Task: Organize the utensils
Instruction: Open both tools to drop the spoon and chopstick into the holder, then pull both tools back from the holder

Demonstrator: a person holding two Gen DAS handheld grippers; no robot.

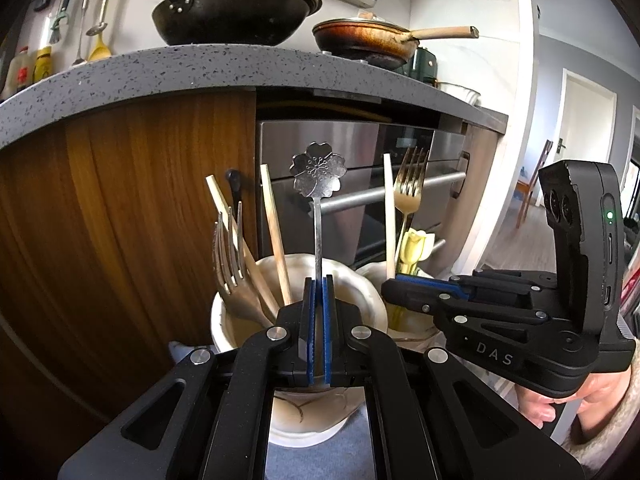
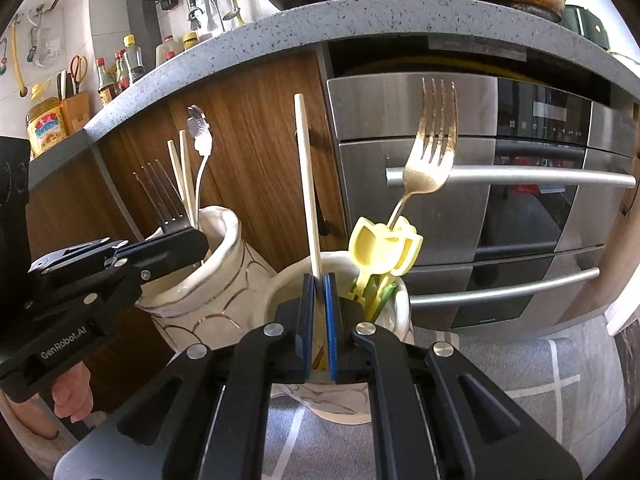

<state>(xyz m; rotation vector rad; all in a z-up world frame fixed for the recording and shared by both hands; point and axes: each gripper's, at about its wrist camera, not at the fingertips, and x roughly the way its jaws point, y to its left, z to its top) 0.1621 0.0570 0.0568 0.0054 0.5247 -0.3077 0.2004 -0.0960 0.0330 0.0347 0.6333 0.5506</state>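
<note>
My left gripper (image 1: 319,282) is shut on the thin stem of a silver flower-headed spoon (image 1: 318,174), which stands upright in the left white ceramic cup (image 1: 360,280). That cup also holds a silver fork (image 1: 230,256) and two wooden chopsticks (image 1: 276,236). My right gripper (image 2: 319,280) is shut on a pale chopstick (image 2: 308,184) standing in the right white cup (image 2: 402,304). A gold fork (image 2: 430,152) and yellow tulip-topped utensils (image 2: 380,248) share that cup. The two cups stand side by side. Each gripper also shows in the other view, the right gripper (image 1: 390,290) and the left gripper (image 2: 200,240).
Both cups stand on a grey cloth (image 2: 500,364) in front of a wooden cabinet (image 1: 120,200) and a steel oven (image 2: 480,184). A speckled grey countertop (image 1: 160,76) overhangs above, with a black wok (image 1: 232,12) and a brown pan (image 1: 368,40). A person's hand (image 1: 560,404) holds the right gripper.
</note>
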